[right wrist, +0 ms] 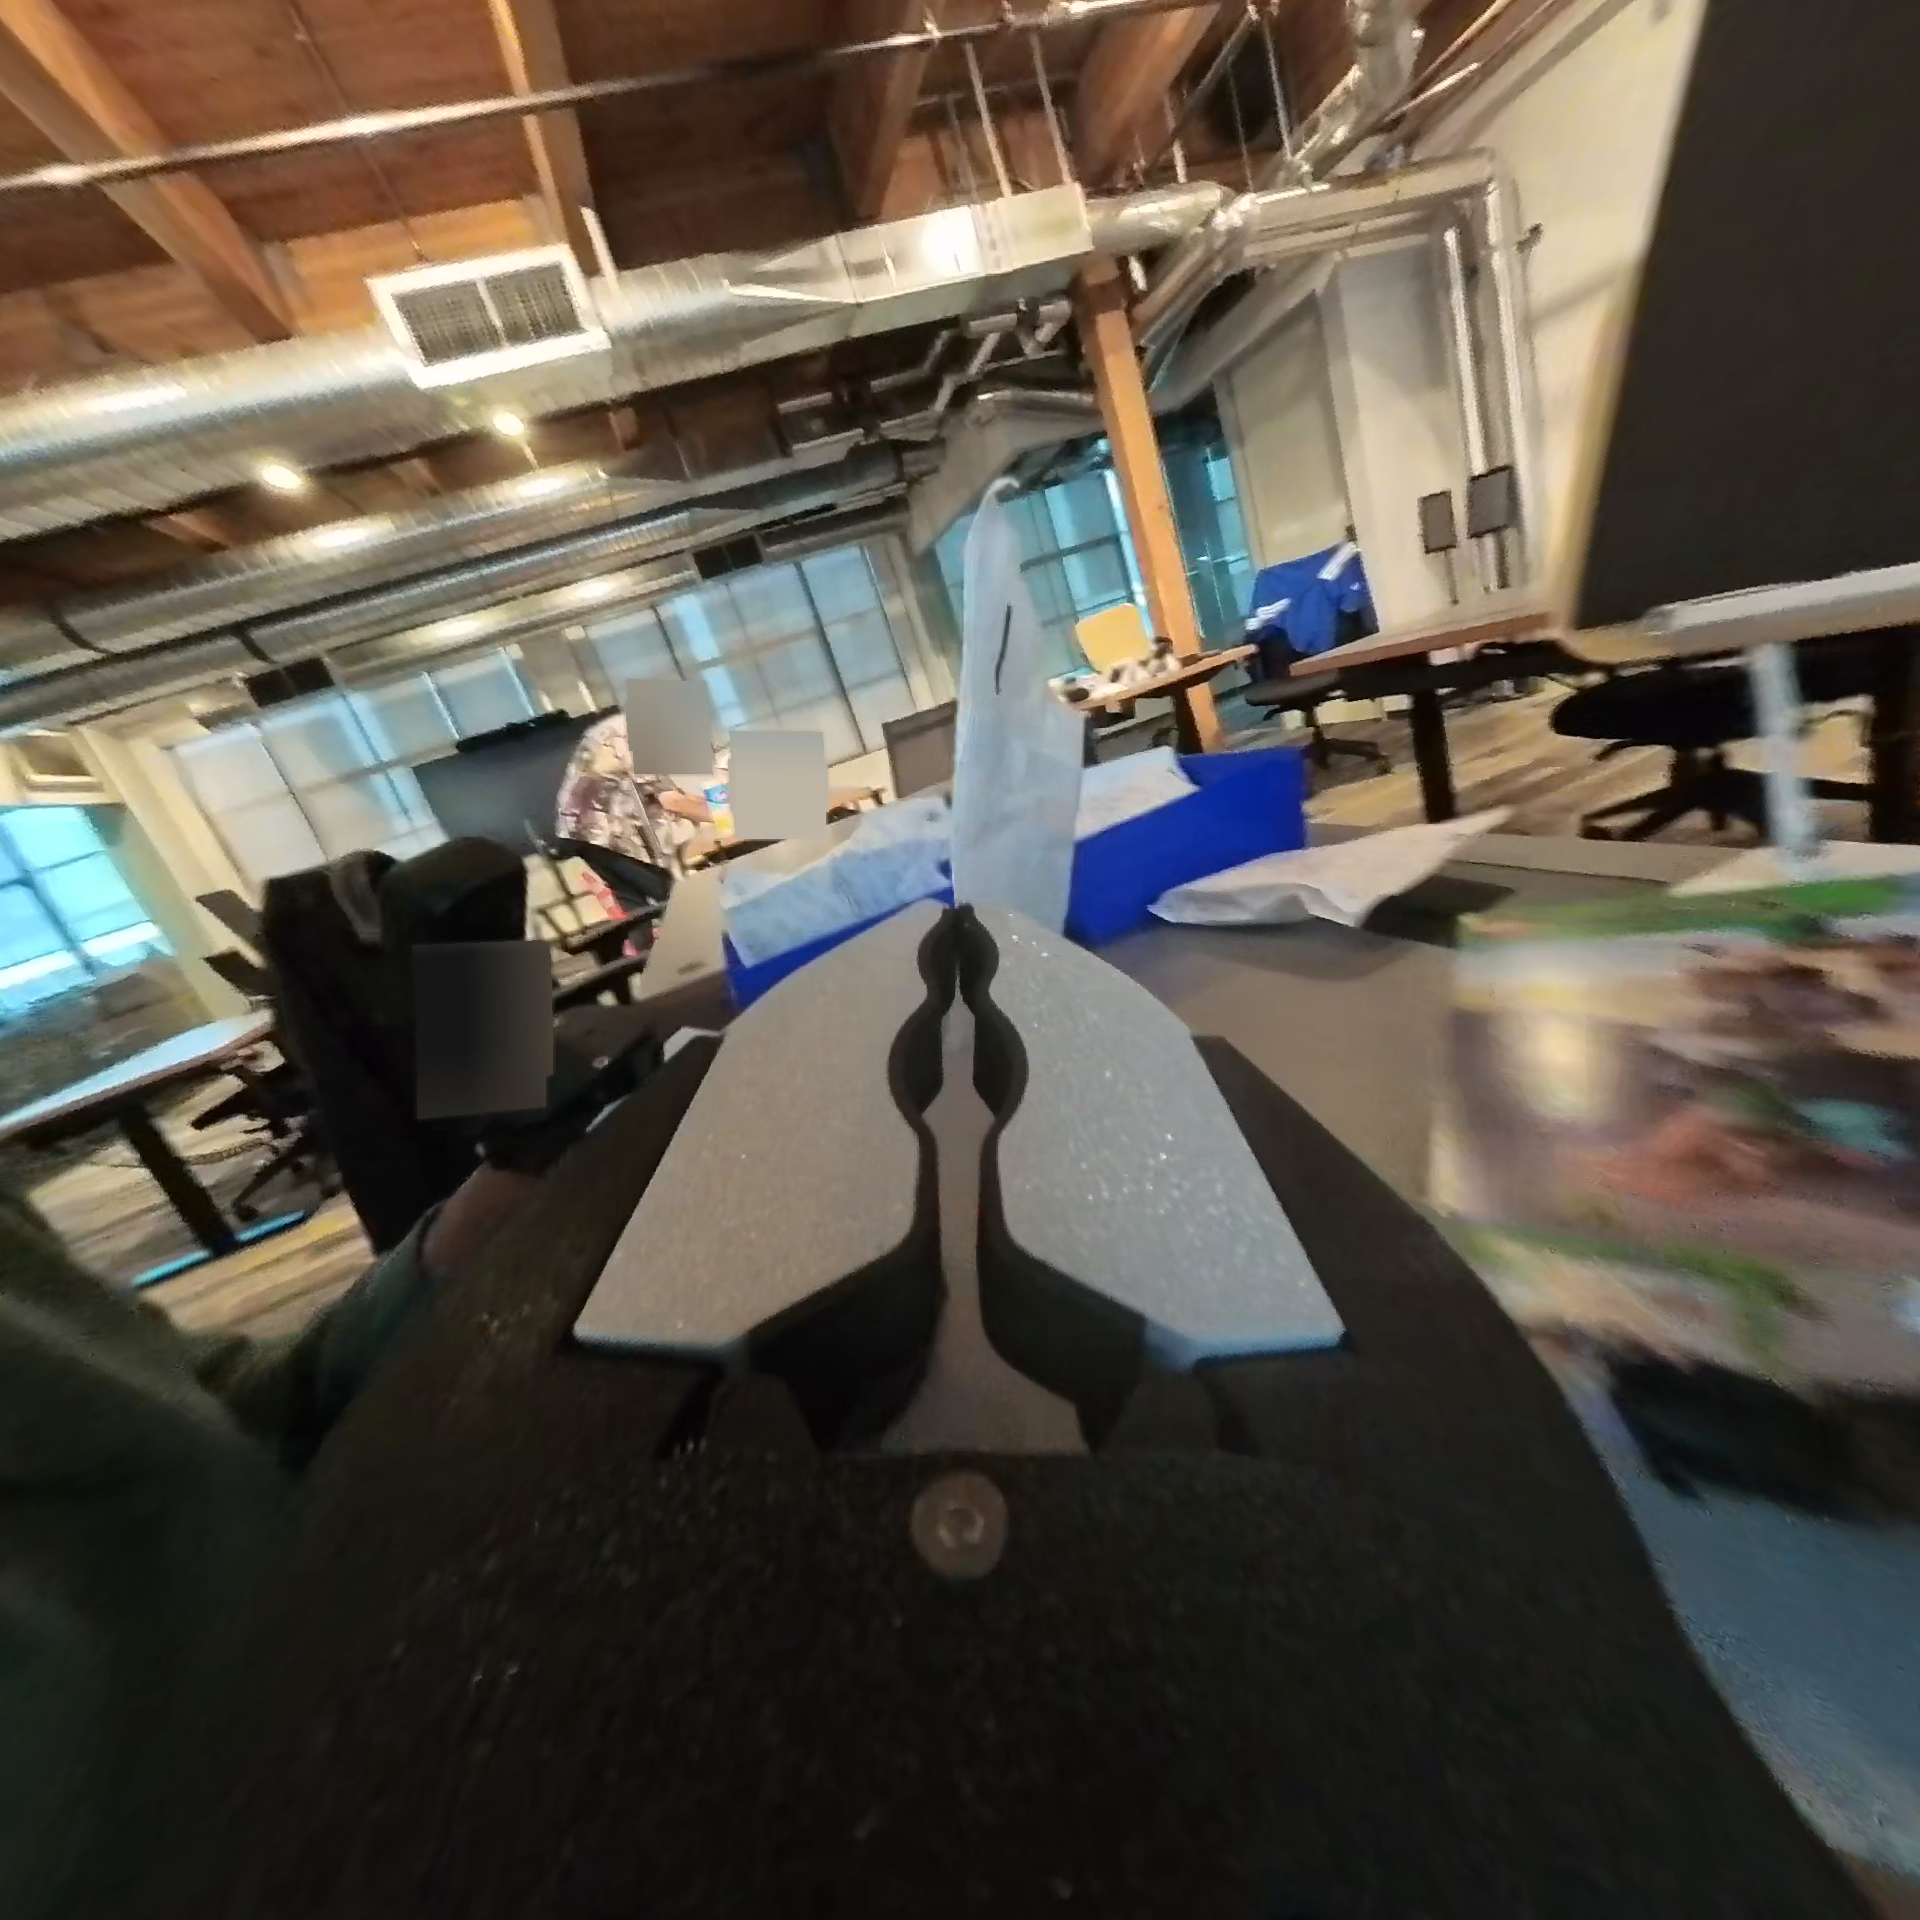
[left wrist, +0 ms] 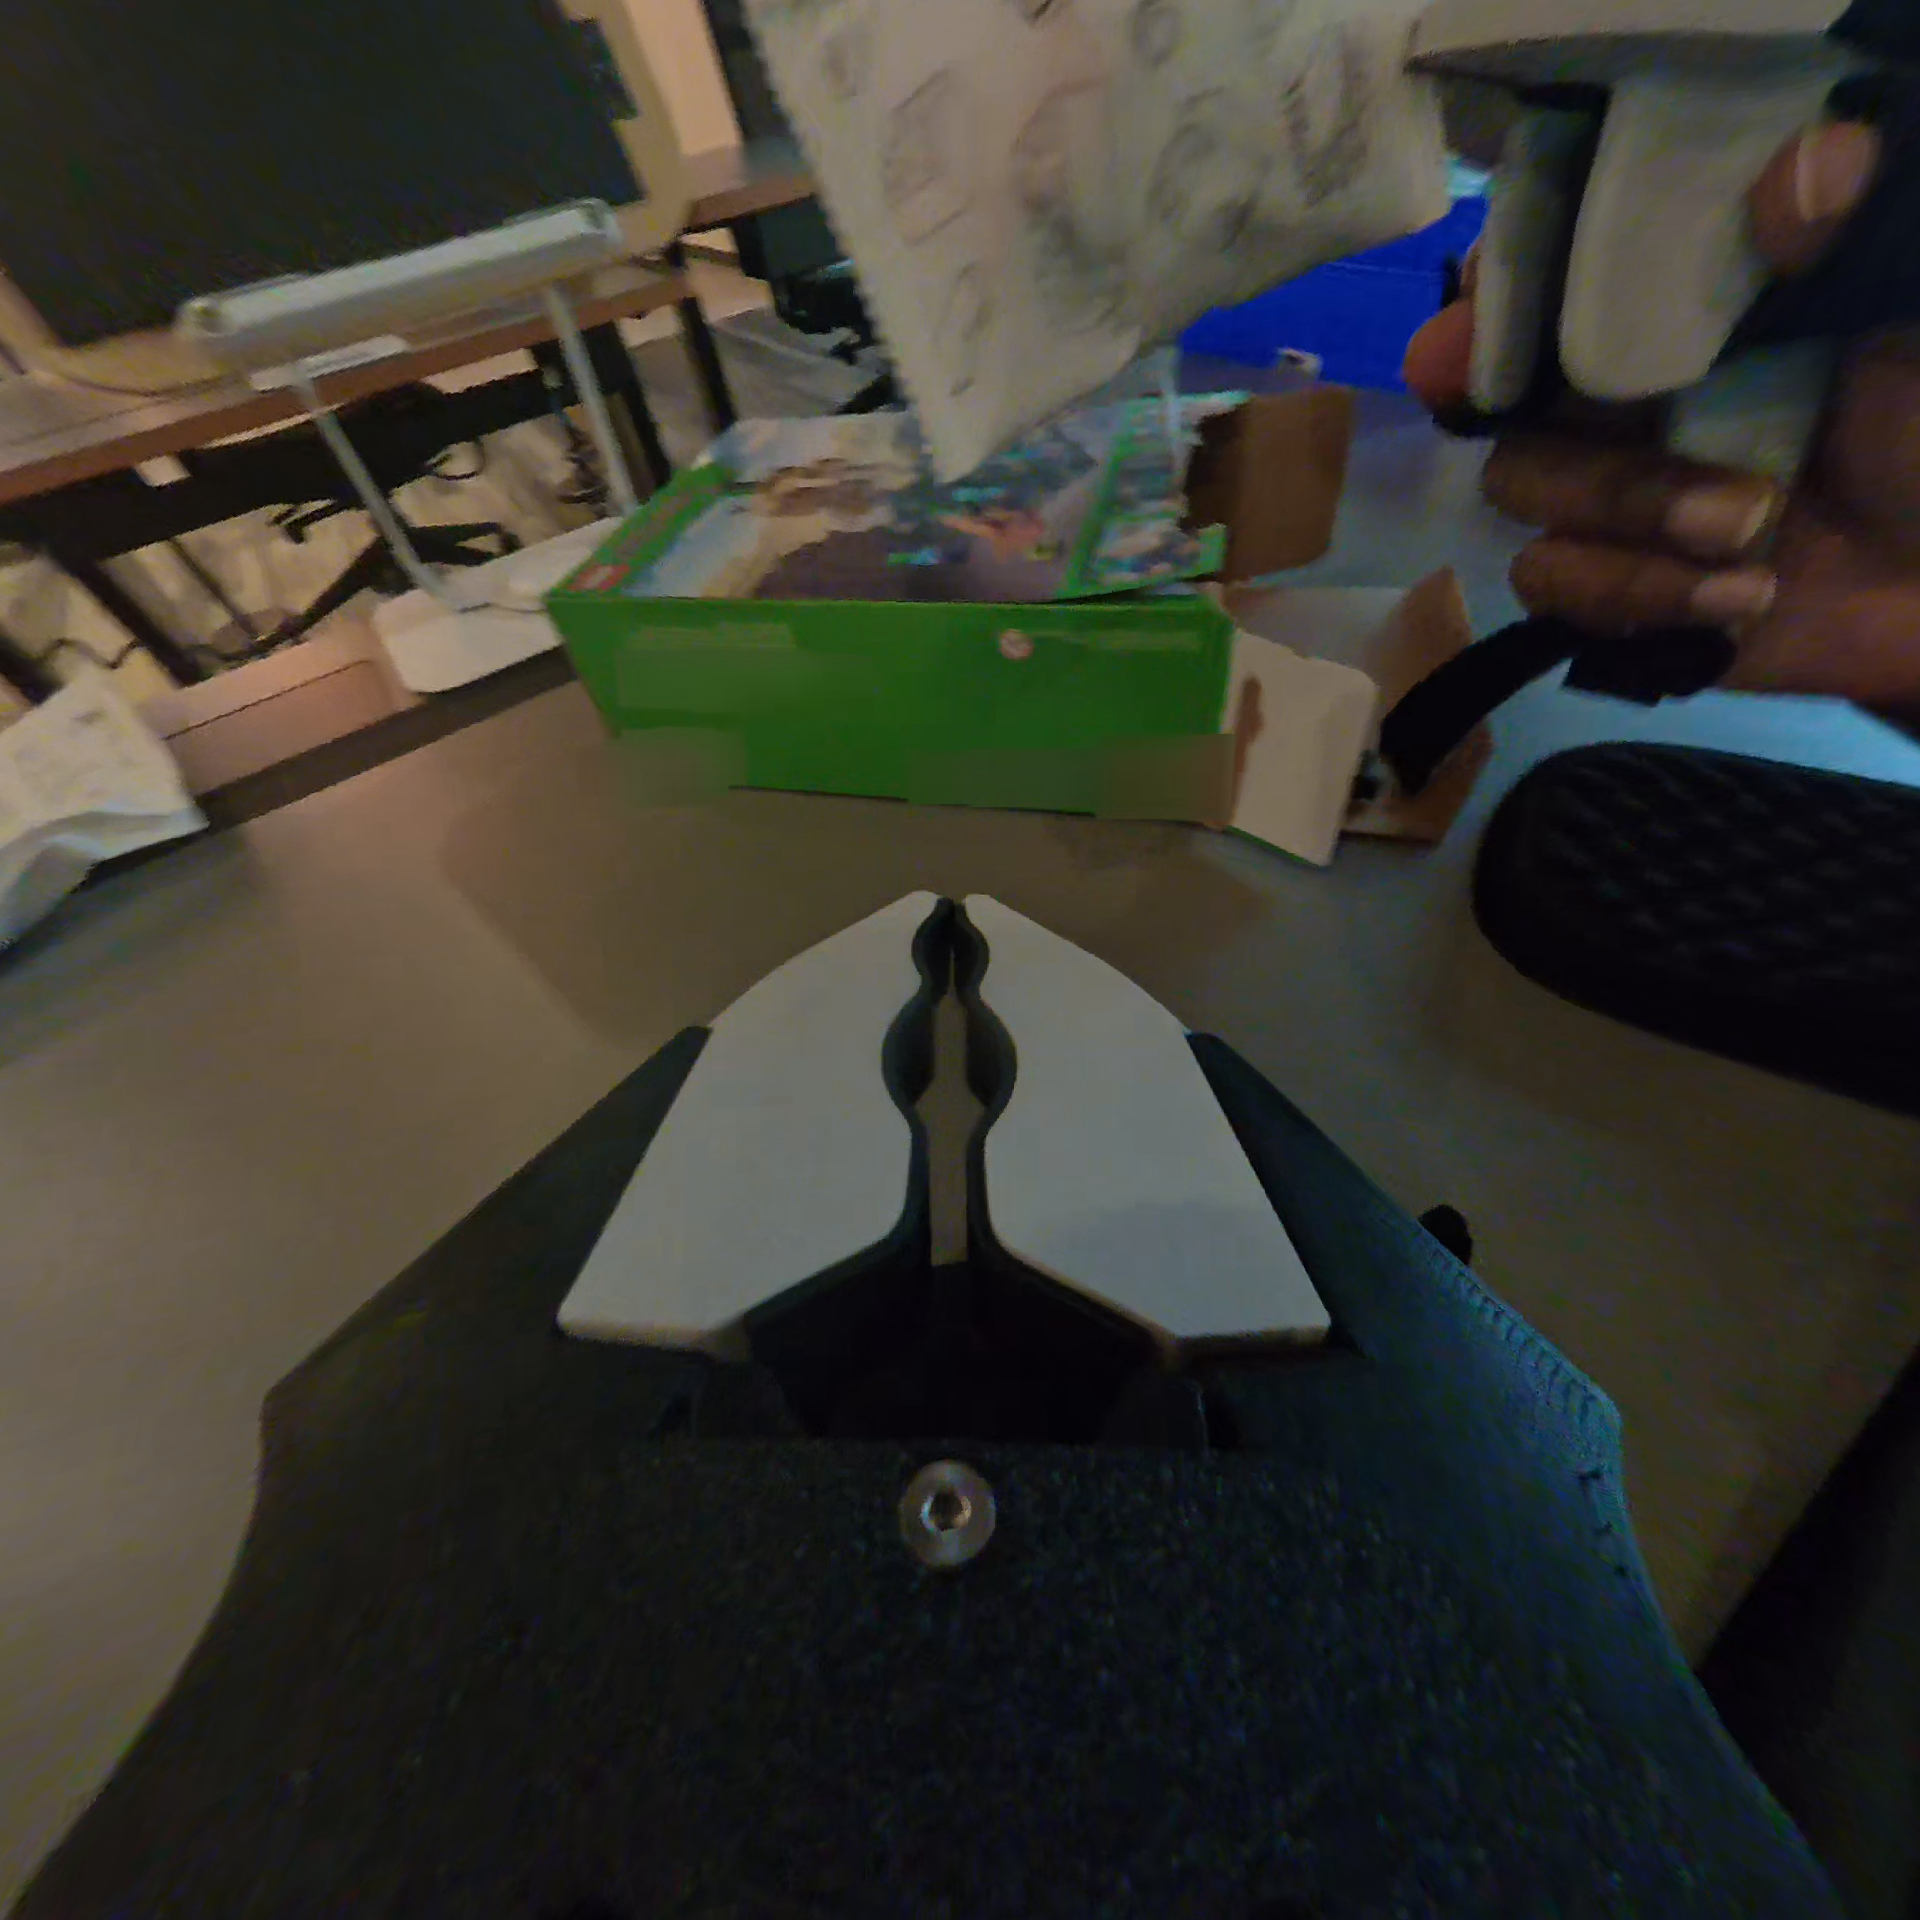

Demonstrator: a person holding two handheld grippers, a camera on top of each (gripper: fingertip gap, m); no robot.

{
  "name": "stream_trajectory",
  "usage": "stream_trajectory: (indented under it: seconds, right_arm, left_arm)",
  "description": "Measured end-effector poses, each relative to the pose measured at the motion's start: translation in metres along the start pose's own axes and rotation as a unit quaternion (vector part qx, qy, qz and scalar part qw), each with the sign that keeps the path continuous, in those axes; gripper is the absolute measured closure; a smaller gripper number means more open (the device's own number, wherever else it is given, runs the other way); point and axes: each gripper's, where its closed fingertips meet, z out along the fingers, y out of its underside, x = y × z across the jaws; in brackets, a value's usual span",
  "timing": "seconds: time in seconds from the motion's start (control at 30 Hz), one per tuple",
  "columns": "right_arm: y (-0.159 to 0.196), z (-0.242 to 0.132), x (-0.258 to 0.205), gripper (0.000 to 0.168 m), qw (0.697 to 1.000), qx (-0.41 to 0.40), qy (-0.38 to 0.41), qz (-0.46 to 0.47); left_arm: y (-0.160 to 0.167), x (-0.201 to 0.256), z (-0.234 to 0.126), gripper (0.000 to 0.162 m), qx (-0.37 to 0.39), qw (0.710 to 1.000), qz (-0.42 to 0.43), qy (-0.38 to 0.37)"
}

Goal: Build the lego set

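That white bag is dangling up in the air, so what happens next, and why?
Probably lower the white bag to the bare table beside the green box. The right gripper pinches it aloft, while the left gripper is shut and empty, free to help open it.

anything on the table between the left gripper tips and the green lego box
Nothing: in the left wrist view, only bare table lies between the shut left gripper and the green box.
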Motion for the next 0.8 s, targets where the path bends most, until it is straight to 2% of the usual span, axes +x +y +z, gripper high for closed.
stream_trajectory:
  seconds: [0.17,0.33,0.53,0.8]
  right_arm:
    - [0.016,0.043,-0.009,0.168,0.999,0.028,-0.027,0.019]
    - [0.035,0.067,-0.022,0.168,0.996,0.063,-0.05,0.036]
    - [0.063,0.074,-0.028,0.168,0.992,0.086,-0.065,0.061]
    - [0.07,0.072,-0.031,0.168,0.99,0.095,-0.083,0.068]
  left_arm:
    - [0.0,-0.017,-0.009,0.162,-0.007,0.999,-0.01,-0.032]
    - [0.005,-0.034,-0.015,0.162,-0.029,0.997,0.002,-0.074]
    - [0.007,-0.046,-0.02,0.162,-0.03,0.995,0.006,-0.099]
    - [0.002,-0.051,-0.023,0.162,-0.026,0.993,0.015,-0.113]
